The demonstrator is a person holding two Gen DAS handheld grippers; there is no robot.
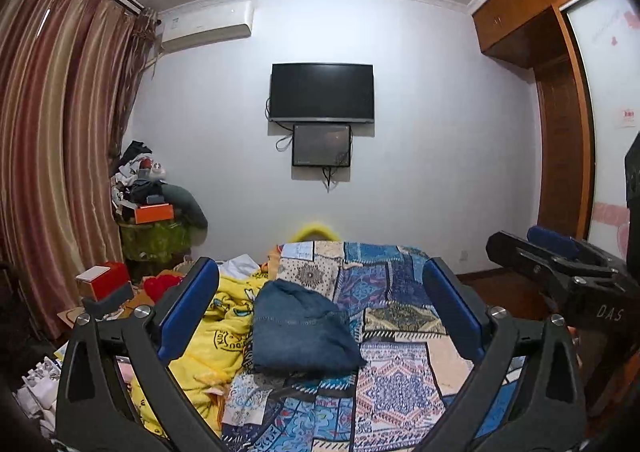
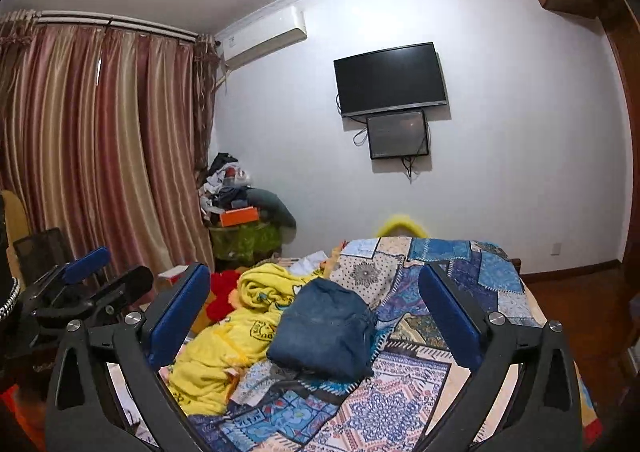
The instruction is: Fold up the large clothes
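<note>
A folded blue denim garment (image 1: 300, 328) lies on the patchwork bedspread (image 1: 392, 380); it also shows in the right wrist view (image 2: 326, 332). My left gripper (image 1: 320, 280) is open and empty, held above the bed with the denim between and below its blue pads (image 1: 188, 304). My right gripper (image 2: 316, 284) is open and empty, likewise above the denim. The right gripper shows at the right in the left wrist view (image 1: 560, 264); the left gripper shows at the left in the right wrist view (image 2: 80, 284).
A crumpled yellow blanket (image 1: 224, 332) lies left of the denim, also in the right wrist view (image 2: 228, 344). A red plush (image 2: 220, 296) and boxes (image 1: 106, 280) sit at the bed's left. A cluttered stand (image 1: 154, 212), curtains (image 1: 56, 156), wall TV (image 1: 322, 92) and wardrobe (image 1: 560, 92) surround the bed.
</note>
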